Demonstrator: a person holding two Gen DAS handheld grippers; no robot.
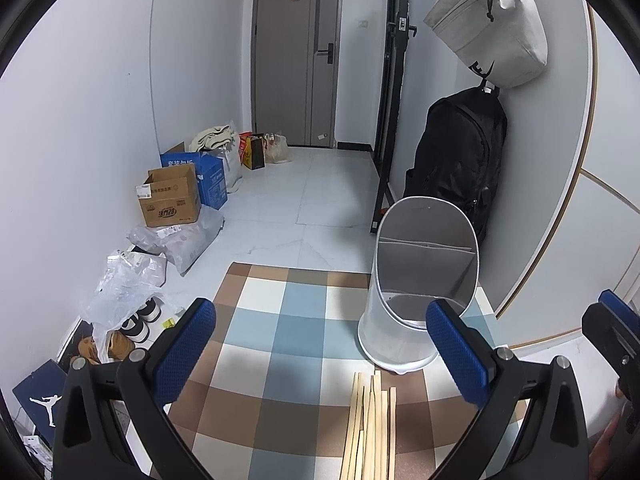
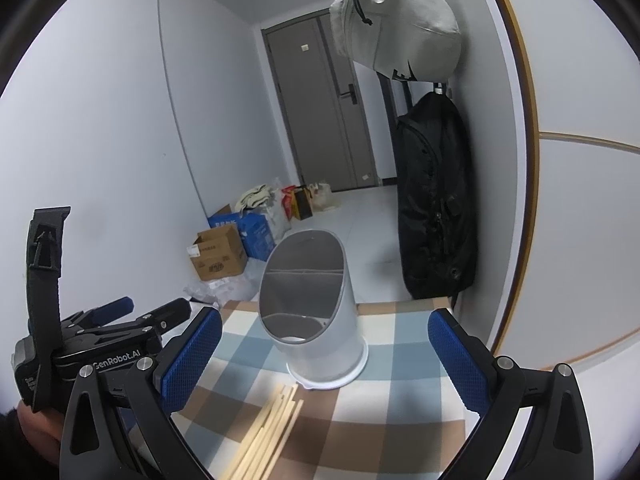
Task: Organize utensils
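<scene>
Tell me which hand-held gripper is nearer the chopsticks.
Roughly level, I can't separate them. The left hand-held gripper hangs open above the chopsticks; the right hand-held gripper likewise.

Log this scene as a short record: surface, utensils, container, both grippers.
surface: checked cloth
utensils: bundle of chopsticks lying flat on the cloth, in front of the holder
container: white holder upright, divided inside, no chopsticks seen in it
left gripper: open, holds nothing
right gripper: open, holds nothing
background: black backpack and grey bag hanging on the wall
</scene>
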